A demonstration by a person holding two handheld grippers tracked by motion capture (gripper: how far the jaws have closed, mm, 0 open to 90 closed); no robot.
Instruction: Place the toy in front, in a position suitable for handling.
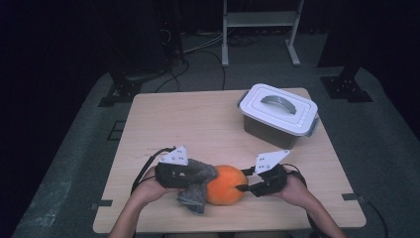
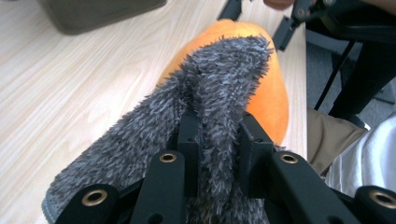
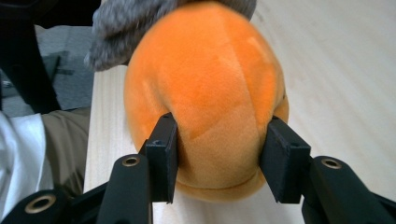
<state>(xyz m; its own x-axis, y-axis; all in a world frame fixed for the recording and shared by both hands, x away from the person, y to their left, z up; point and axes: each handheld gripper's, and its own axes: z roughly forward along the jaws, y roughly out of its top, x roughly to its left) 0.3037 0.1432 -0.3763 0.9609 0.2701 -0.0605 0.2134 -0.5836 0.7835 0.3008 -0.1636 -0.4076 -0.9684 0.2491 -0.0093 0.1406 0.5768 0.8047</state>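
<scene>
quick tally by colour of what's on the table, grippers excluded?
Orange: 1, the plush ball
Grey: 1, the fuzzy cloth
White-lidded: 1, the storage box
Total: 3

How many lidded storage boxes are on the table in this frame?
1. The white-lidded grey box stands at the table's far right, lid on, apart from the orange plush and grey cloth at the near edge. No other box shows on it.
</scene>
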